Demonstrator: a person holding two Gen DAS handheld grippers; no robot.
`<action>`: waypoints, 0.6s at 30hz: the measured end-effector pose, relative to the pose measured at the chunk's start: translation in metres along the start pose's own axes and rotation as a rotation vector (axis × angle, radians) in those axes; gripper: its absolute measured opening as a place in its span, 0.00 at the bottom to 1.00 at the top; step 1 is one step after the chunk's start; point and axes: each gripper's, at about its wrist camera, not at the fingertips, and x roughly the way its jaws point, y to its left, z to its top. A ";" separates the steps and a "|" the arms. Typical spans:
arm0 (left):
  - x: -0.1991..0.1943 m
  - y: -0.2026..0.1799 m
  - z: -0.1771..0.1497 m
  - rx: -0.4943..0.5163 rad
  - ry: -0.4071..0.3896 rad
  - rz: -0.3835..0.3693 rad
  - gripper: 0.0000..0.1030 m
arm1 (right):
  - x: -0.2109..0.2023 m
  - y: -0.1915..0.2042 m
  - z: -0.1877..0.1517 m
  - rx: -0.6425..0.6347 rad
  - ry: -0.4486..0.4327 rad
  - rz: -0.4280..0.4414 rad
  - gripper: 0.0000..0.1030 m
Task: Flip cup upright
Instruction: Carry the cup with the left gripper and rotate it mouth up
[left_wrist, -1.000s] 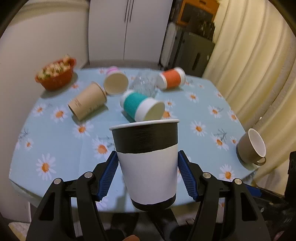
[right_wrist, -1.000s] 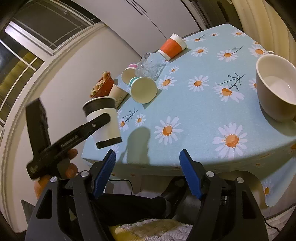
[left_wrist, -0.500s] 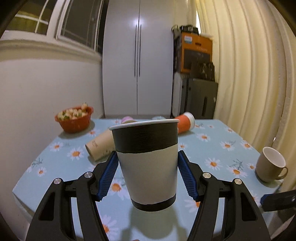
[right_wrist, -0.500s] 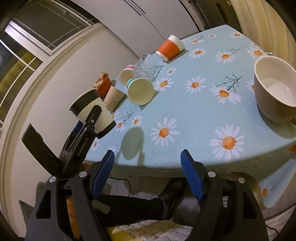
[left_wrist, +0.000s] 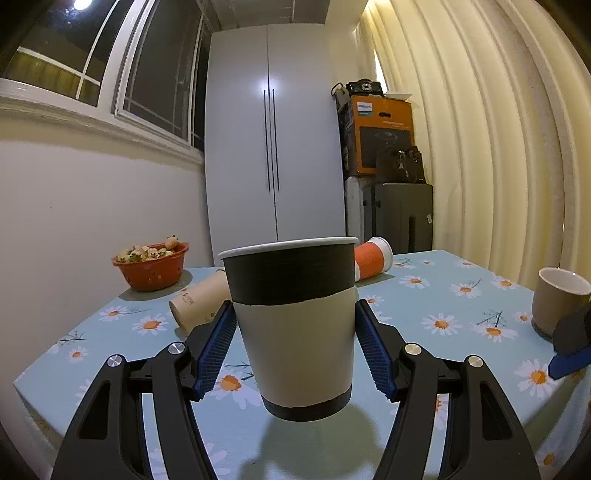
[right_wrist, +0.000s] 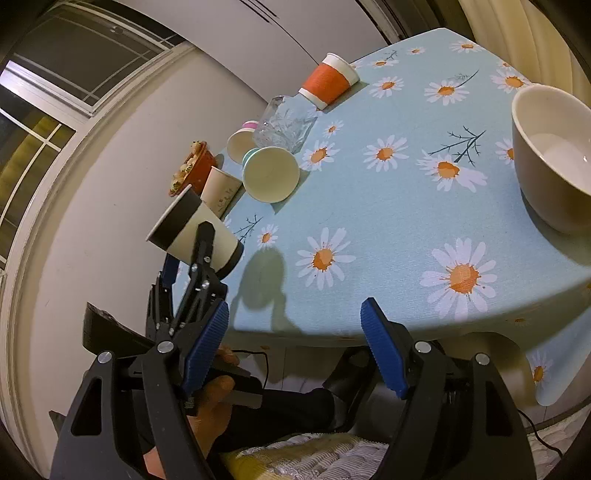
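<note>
My left gripper (left_wrist: 295, 347) is shut on a black-and-white paper cup (left_wrist: 293, 325), its blue pads pressed on both sides. The cup is upright, mouth up, its base just above or touching the daisy tablecloth (left_wrist: 443, 306) near the front edge; I cannot tell which. In the right wrist view the same cup (right_wrist: 195, 232) shows at the table's left front edge, held by the left gripper (right_wrist: 201, 254). My right gripper (right_wrist: 295, 350) is open and empty, below the table's front edge.
Several cups lie on their sides: a teal cup (right_wrist: 271, 173), a brown cup (left_wrist: 199, 299), an orange cup (left_wrist: 371, 258), a pink cup (right_wrist: 242, 142), and a glass (right_wrist: 284, 123). A beige mug (left_wrist: 557, 299) stands at the right. A red bowl (left_wrist: 151, 266) sits far left.
The left gripper has lowered and levelled with the cup in it, bringing the cup's base down to the tablecloth near the front edge. The right gripper has barely moved.
</note>
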 end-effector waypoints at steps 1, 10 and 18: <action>0.000 -0.001 -0.003 0.001 -0.006 -0.003 0.62 | 0.000 0.000 0.000 0.001 0.001 -0.002 0.72; 0.003 -0.001 -0.021 -0.011 -0.023 0.026 0.62 | -0.001 -0.007 0.000 0.034 0.000 0.004 0.72; 0.007 -0.004 -0.034 0.007 -0.021 0.052 0.63 | -0.005 -0.013 -0.001 0.058 -0.017 0.005 0.72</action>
